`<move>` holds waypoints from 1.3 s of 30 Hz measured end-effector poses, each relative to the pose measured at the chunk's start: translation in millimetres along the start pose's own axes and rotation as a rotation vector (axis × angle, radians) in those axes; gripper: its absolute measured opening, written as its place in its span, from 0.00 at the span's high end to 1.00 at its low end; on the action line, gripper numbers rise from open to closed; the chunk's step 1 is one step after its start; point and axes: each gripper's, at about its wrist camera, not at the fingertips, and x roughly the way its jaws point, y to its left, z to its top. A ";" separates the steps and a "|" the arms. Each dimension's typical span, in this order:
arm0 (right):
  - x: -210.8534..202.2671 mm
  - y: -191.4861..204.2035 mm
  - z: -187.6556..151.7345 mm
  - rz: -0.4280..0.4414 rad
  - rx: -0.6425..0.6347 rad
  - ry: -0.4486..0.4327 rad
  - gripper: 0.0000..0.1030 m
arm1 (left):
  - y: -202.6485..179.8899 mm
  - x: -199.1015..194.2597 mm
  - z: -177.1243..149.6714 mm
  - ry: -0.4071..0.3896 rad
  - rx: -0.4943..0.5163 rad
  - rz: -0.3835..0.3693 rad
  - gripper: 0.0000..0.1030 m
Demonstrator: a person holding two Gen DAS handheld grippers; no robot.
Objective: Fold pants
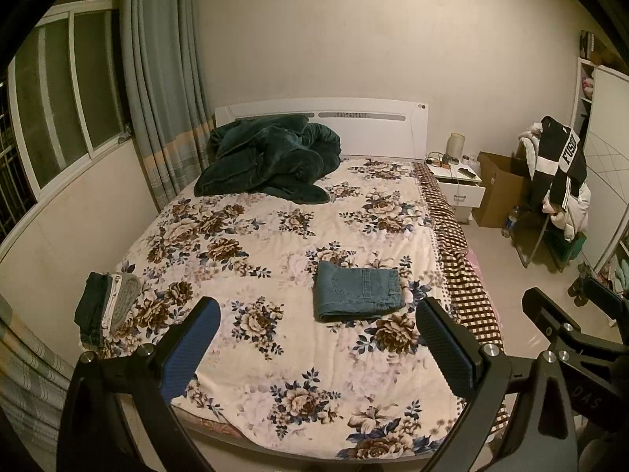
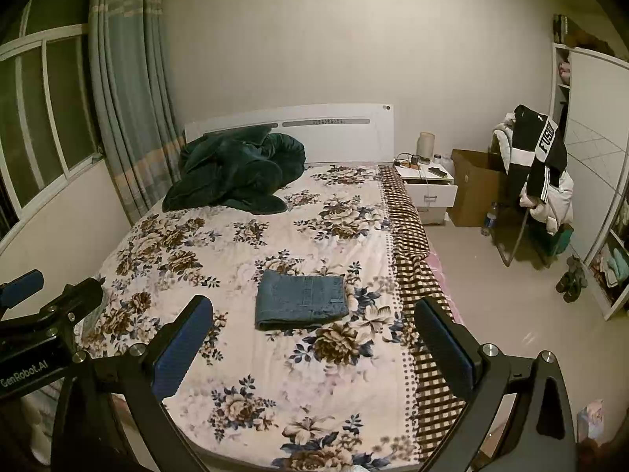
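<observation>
Blue denim pants (image 1: 357, 290) (image 2: 302, 299) lie folded into a neat rectangle on the floral bedspread (image 1: 275, 236) (image 2: 243, 259), toward the bed's right side. My left gripper (image 1: 316, 320) is held above the foot of the bed, open, nothing between its blue-padded fingers (image 1: 192, 348). My right gripper (image 2: 314, 320) hovers open beside it, also empty, and shows at the right edge of the left wrist view. Both grippers are well short of the pants and touch nothing.
A dark green blanket (image 1: 267, 159) is heaped by the white headboard (image 1: 354, 118). A small stack of folded clothes (image 1: 106, 306) sits at the bed's left edge. A nightstand (image 1: 458, 183), cardboard box (image 1: 499, 192) and clothes-laden chair (image 1: 558, 181) stand to the right; wall and window are on the left.
</observation>
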 end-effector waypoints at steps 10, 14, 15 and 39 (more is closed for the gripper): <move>1.1 0.5 0.6 0.004 0.002 0.005 0.00 | 0.8 -1.8 0.3 0.002 0.002 0.001 0.01; 0.9 0.8 0.7 0.003 0.005 0.004 0.00 | 2.9 -3.7 -0.2 0.002 0.001 0.005 0.01; 1.1 0.2 1.1 0.002 0.002 0.003 0.00 | 3.4 -3.6 -1.2 0.003 0.000 0.007 0.01; 4.2 -6.5 -1.4 0.000 0.006 0.008 0.00 | 1.4 1.9 -5.8 0.013 0.008 0.030 0.01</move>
